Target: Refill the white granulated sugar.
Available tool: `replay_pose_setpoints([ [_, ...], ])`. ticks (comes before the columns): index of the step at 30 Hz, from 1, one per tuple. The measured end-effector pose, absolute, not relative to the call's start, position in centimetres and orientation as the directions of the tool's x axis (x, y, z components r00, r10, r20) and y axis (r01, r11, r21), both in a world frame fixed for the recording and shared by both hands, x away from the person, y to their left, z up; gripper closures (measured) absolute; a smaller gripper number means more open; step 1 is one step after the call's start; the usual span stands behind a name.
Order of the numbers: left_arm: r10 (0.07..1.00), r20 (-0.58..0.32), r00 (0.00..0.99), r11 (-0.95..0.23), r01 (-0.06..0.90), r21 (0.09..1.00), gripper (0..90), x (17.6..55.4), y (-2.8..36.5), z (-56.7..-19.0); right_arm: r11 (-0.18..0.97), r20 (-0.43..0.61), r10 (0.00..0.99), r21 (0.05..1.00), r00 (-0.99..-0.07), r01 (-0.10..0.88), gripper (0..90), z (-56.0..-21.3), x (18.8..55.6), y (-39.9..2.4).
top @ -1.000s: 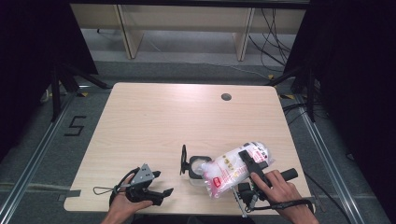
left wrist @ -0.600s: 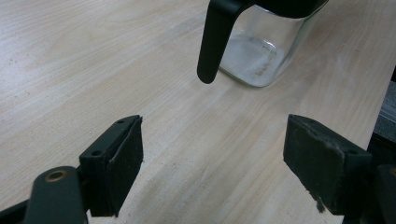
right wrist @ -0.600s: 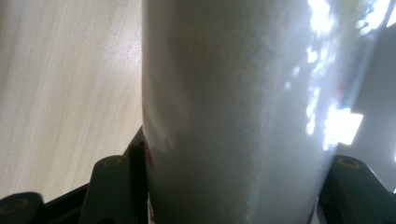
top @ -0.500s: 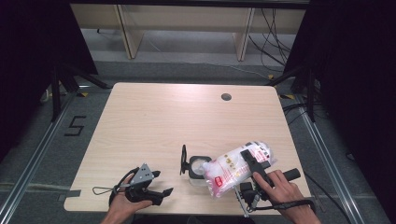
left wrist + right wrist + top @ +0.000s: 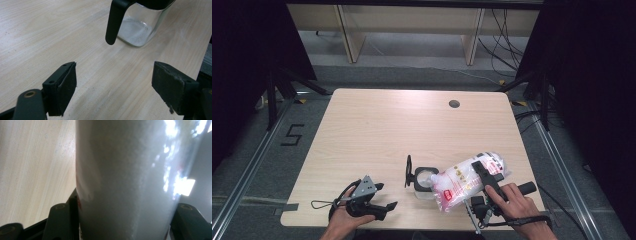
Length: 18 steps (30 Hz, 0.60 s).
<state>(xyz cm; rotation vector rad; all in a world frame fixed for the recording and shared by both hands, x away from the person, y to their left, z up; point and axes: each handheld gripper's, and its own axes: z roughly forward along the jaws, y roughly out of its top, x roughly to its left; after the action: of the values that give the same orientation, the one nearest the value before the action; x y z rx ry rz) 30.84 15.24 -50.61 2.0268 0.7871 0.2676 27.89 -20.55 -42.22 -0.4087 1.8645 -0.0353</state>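
Right hand-held gripper (image 5: 479,176) clamps the white bag (image 5: 464,179), tilted over the glass jar (image 5: 424,181) on the worktop (image 5: 377,130). Left hand-held gripper (image 5: 113,85) stands wide open, empty, near the jar.

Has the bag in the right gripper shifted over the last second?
No. The bag sits at the same spot against the table's cable hole and near edge, its low end at the glass jar, clamped by the right gripper.

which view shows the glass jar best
The left gripper view: the glass jar stands close ahead with its clear wall, white residue and black handle plain. In the high view it sits small, partly hidden behind the white bag. The right gripper view gives the bag instead.
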Motion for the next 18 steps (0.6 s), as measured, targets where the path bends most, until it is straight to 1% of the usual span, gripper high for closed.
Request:
replay_pose_setpoints([
  [1, 0.622, -0.11, 0.775, -0.377, 0.42, 0.825, 19.6, 30.84, 15.24, -50.65, 0.924, -0.904, -0.338, -0.264, -0.262, -0.278, 43.3, -41.87, 28.04, -20.54],
  [3, 0.625, -0.115, 0.772, -0.373, 0.424, 0.825, 19.6, 30.82, 15.18, -50.65, 0.939, -0.914, -0.299, -0.232, -0.274, -0.253, 43.3, -42.07, 28.02, -20.92],
  [4, 0.626, -0.118, 0.771, -0.371, 0.427, 0.824, 19.6, 30.83, 15.17, -50.65, 0.938, -0.908, -0.31, -0.245, -0.28, -0.244, 43.3, -41.94, 28.01, -20.95],
  [5, 0.626, -0.112, 0.772, -0.379, 0.426, 0.821, 19.6, 30.85, 15.21, -50.64, 0.93, -0.911, -0.325, -0.259, -0.253, -0.261, 43.3, -41.87, 28.16, -20.99],
  [6, 0.624, -0.103, 0.775, -0.39, 0.423, 0.818, 19.6, 30.87, 15.28, -50.62, 0.933, -0.906, -0.325, -0.261, -0.27, -0.248, 43.3, -41.74, 28.07, -21.05],
  [7, 0.626, -0.116, 0.772, -0.37, 0.424, 0.827, 19.6, 30.82, 15.15, -50.71, 0.943, -0.912, -0.299, -0.237, -0.28, -0.235, 43.3, -41.91, 27.96, -21.27],
  [8, 0.637, -0.136, 0.759, -0.359, 0.449, 0.819, 19.6, 30.7, 15.09, -50.7, 0.946, -0.92, -0.28, -0.216, -0.274, -0.24, 43.3, -41.95, 28.0, -21.33],
  [11, 0.622, -0.108, 0.776, -0.378, 0.418, 0.826, 19.6, 30.83, 15.23, -50.67, 0.945, -0.918, -0.286, -0.222, -0.274, -0.242, 43.3, -41.96, 27.94, -21.33],
  [14, 0.626, -0.111, 0.772, -0.378, 0.425, 0.822, 19.6, 30.86, 15.25, -50.66, 0.928, -0.909, -0.328, -0.26, -0.256, -0.268, 43.3, -41.65, 28.01, -21.24],
  [16, 0.622, -0.108, 0.775, -0.378, 0.418, 0.826, 19.6, 30.84, 15.26, -50.66, 0.95, -0.916, -0.28, -0.221, -0.287, -0.221, 43.3, -41.96, 27.65, -21.41],
  [17, 0.622, -0.107, 0.775, -0.378, 0.418, 0.826, 19.6, 30.83, 15.27, -50.67, 0.926, -0.902, -0.341, -0.273, -0.266, -0.261, 43.3, -41.6, 27.86, -21.18],
  [18, 0.623, -0.107, 0.775, -0.378, 0.418, 0.826, 19.6, 30.85, 15.27, -50.67, 0.936, -0.908, -0.315, -0.249, -0.277, -0.248, 43.3, -41.79, 27.78, -21.28],
])
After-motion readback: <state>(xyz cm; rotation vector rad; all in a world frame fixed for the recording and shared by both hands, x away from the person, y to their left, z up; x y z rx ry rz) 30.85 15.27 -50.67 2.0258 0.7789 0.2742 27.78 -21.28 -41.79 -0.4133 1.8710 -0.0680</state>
